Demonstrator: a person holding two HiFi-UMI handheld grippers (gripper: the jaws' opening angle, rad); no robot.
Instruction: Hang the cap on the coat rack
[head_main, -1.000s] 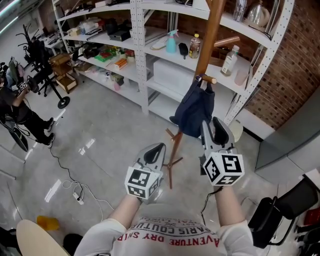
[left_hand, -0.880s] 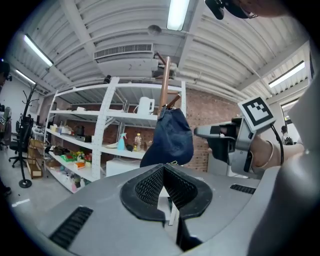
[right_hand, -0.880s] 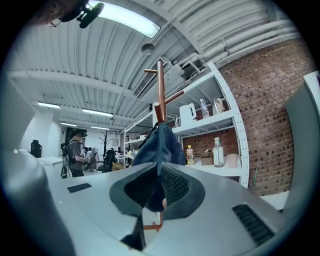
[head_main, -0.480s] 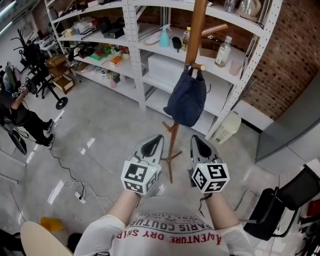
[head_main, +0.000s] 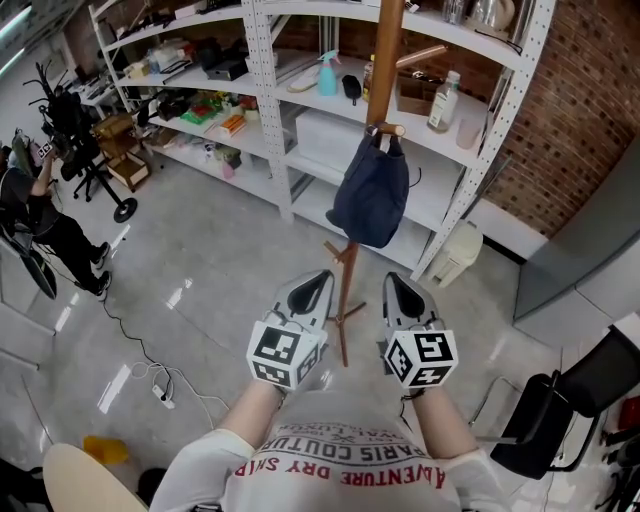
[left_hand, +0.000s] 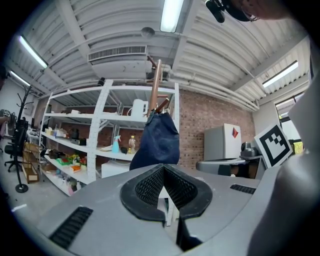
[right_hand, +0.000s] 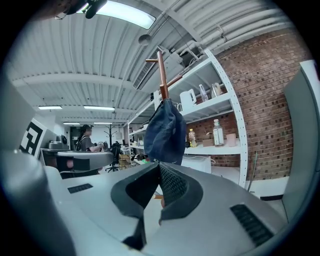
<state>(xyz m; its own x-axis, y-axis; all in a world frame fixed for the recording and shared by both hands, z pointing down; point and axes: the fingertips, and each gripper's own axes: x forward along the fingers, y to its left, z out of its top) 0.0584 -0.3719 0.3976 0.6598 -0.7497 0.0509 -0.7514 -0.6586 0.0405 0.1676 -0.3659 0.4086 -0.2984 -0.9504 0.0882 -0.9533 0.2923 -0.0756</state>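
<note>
Navy cap (head_main: 372, 195) on coat rack (head_main: 385, 60), beyond L tongs (head_main: 318, 277) & R tongs (head_main: 394, 280), both closed, empty

Place: workshop or lab storeroom.
Shelving: white metal racks (head_main: 268, 100) stocked with bottles, boxes and tools.
Walls: bare red brick (head_main: 590, 110).
Floor: polished grey concrete (head_main: 200, 250), trailing power strip (head_main: 160, 391).
Ceiling: corrugated metal (left_hand: 115, 25), strip lights (left_hand: 171, 15).
</note>
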